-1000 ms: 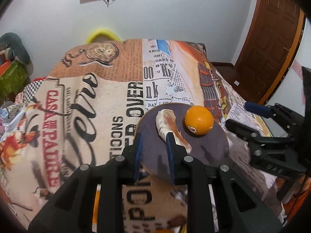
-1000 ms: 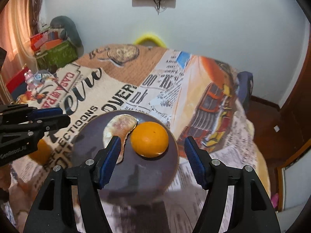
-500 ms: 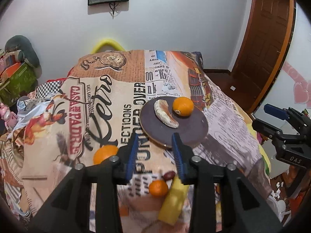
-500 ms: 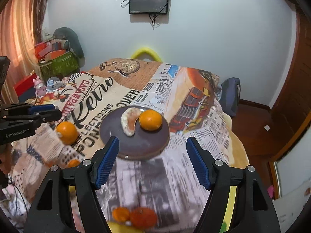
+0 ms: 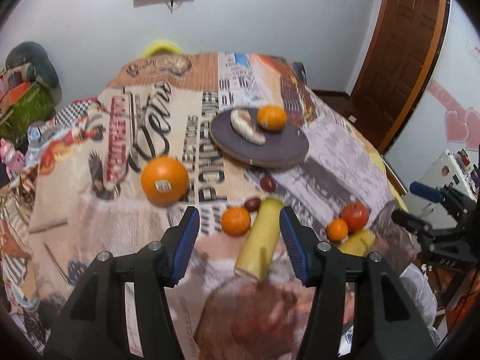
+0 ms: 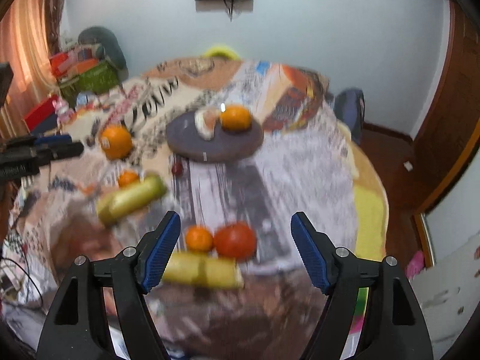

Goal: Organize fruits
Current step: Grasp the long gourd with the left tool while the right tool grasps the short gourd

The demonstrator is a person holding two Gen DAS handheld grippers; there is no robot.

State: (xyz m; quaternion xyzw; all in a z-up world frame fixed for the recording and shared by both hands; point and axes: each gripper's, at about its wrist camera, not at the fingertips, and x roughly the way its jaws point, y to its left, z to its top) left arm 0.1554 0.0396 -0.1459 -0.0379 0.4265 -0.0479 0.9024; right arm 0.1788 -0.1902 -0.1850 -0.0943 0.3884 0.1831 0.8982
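Note:
A dark round plate holds an orange and a peeled fruit piece. On the printed cloth lie a big orange, a small orange, a yellow banana, a red apple, another small orange and a second banana. My left gripper is open above the near banana. My right gripper is open above the apple.
Two dark red small fruits lie near the plate. The table's right edge drops to the floor by a wooden door. Boxes and clutter stand at the far left.
Both grippers have pulled back from the plate toward the table's near side. The left gripper has opened wider. More fruit has come into view.

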